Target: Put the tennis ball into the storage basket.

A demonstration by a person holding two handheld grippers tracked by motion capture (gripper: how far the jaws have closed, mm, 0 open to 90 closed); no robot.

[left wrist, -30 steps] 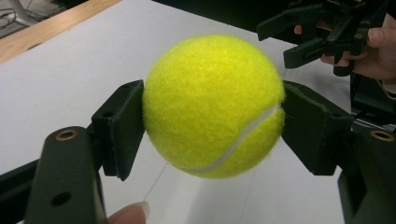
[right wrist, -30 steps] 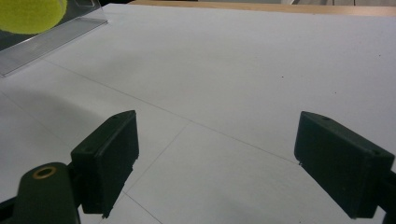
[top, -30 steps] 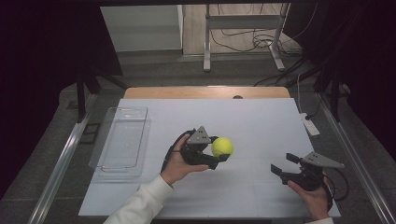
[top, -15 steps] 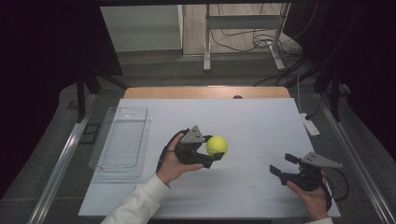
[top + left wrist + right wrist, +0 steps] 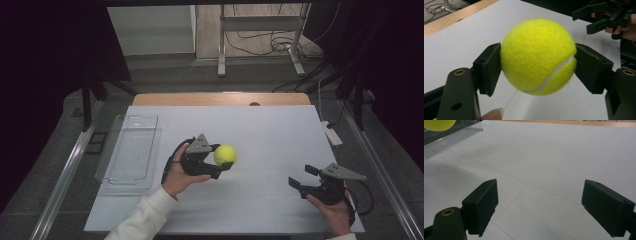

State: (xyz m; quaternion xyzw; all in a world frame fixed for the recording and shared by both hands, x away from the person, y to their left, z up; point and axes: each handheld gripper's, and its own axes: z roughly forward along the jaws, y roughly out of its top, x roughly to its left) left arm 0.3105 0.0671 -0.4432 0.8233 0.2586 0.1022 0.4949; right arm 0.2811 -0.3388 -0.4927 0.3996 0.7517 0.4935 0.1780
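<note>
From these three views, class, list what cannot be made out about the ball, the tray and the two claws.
- Tennis ball: contact patches hidden by the left claw pads, left gripper view.
- Clear tray: contents hard to judge, high view; cut off by the edge, right gripper view.
- Right claw: body cut off by the bottom edge.

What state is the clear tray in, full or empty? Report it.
Empty. In the high view the clear tray holds nothing; the tennis ball is clamped in the left hand-held gripper beside it.

A white table (image 5: 280, 135) carries a clear plastic tray (image 5: 129, 150).
</note>
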